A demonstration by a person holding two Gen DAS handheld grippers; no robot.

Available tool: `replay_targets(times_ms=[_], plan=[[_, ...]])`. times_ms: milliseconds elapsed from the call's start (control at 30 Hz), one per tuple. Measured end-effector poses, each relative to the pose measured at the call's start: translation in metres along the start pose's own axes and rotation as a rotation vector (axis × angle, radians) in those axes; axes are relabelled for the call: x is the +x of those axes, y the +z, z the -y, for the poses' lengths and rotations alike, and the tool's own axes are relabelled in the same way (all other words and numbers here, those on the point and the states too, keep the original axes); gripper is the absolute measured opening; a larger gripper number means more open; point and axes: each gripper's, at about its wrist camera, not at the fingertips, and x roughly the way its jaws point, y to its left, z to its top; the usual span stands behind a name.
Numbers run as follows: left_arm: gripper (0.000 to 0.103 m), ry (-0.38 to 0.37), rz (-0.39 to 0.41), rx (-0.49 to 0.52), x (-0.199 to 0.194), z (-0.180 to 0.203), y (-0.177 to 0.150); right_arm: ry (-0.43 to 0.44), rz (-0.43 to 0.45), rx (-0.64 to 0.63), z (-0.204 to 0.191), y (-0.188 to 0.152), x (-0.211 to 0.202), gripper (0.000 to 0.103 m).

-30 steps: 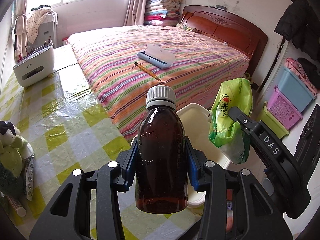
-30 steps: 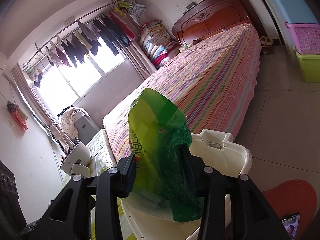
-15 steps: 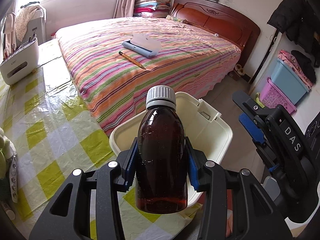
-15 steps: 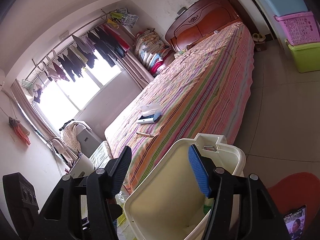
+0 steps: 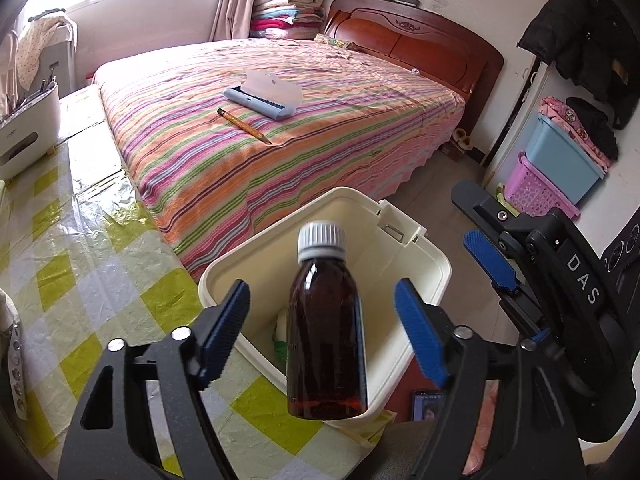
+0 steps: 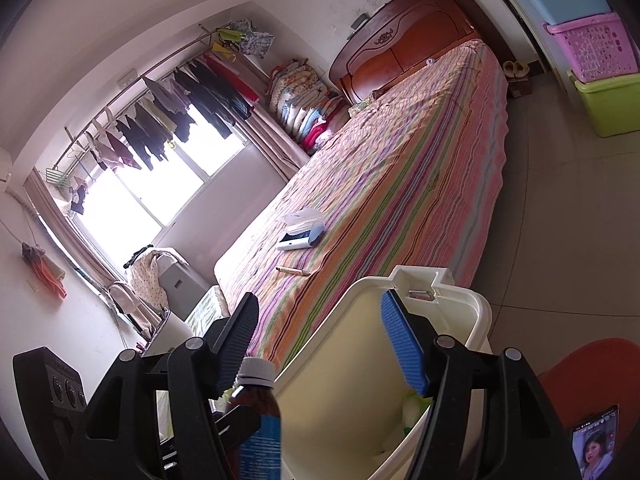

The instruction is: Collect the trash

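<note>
Checked tablecloth at left. Left gripper spread wide, pads clear of brown bottle; bottle upright, unheld, over open white bin. Green bag inside bin. Right gripper also released, empty, above bin rim. Striped bed behind.

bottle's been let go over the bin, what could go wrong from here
1. The brown bottle hangs free between the open left gripper fingers, over the near rim of the white bin; it might clip that rim and bounce onto the checkered tablecloth or the floor.
2. If it is glass, the landing could crack it; only the green bag cushions the bottom.
</note>
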Motion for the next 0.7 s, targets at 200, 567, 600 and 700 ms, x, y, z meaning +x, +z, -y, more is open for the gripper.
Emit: replay_targets(times_ms=[200, 567, 600, 700], plan=[[0.090, 0.074, 0.057, -0.047, -0.024, -0.012, 0.007, 0.008, 0.000, -0.005, -0.001, -0.001, -0.001, 0.062], [0.092, 0.348, 0.112, -0.196, -0.087, -0.085, 0.005, 0.041, -0.047, -0.089, -0.024, -0.012, 0.008, 0.068], [0.092, 0.361, 0.113, -0.216, -0.092, -0.093, 0.003, 0.046, -0.054, -0.100, -0.027, -0.014, 0.009, 0.068], [0.092, 0.381, 0.115, -0.263, -0.107, -0.115, -0.002, 0.056, -0.069, -0.128, -0.036, -0.020, 0.012, 0.068]])
